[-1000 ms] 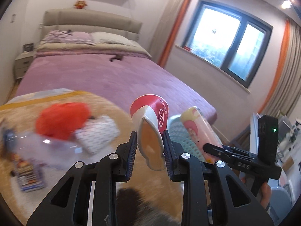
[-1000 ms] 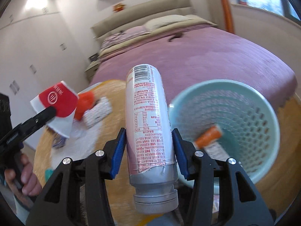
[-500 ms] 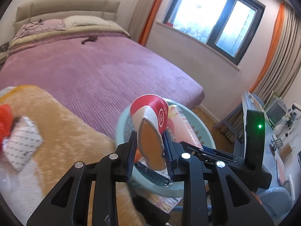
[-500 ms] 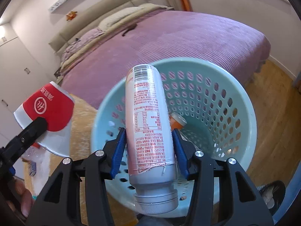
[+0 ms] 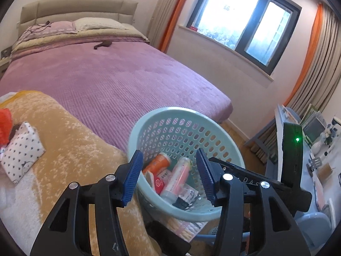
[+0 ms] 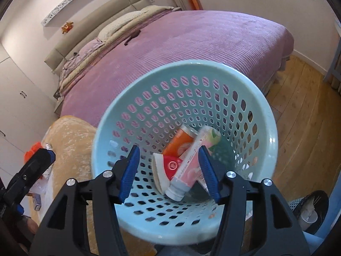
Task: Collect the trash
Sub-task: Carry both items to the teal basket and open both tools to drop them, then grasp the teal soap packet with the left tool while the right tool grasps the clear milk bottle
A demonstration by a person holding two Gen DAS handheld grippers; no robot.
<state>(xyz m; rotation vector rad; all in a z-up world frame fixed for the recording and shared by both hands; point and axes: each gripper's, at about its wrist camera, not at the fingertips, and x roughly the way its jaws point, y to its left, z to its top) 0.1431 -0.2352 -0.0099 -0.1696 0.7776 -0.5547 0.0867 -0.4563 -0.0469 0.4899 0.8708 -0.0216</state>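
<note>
A pale teal perforated basket (image 5: 187, 113) (image 6: 270, 140) stands beside the bed. Inside it lie a pink bottle (image 6: 189, 166) (image 5: 179, 177), a crushed red-and-white paper cup (image 6: 168, 168) (image 5: 158, 182) and an orange tube (image 6: 181, 141) (image 5: 156, 163). My left gripper (image 5: 169, 178) hovers over the basket's near rim, its jaws opening with nothing pressed between them. Just above the basket mouth, my right gripper (image 6: 168, 171) is likewise opening and grips nothing. The right gripper's body (image 5: 292, 170) shows in the left wrist view.
A tan fuzzy blanket (image 5: 70, 149) covers a surface on the left, carrying a dotted white pouch (image 5: 21, 149) and a red item (image 5: 5, 121). The purple bed (image 5: 106, 74) lies behind. A desk (image 5: 319, 160) stands at right, and wood floor (image 6: 302, 117) beside the basket.
Both grippers moved over the basket and their jaws spread. The paper cup left the left gripper and the pink bottle left the right; both now lie inside the basket.
</note>
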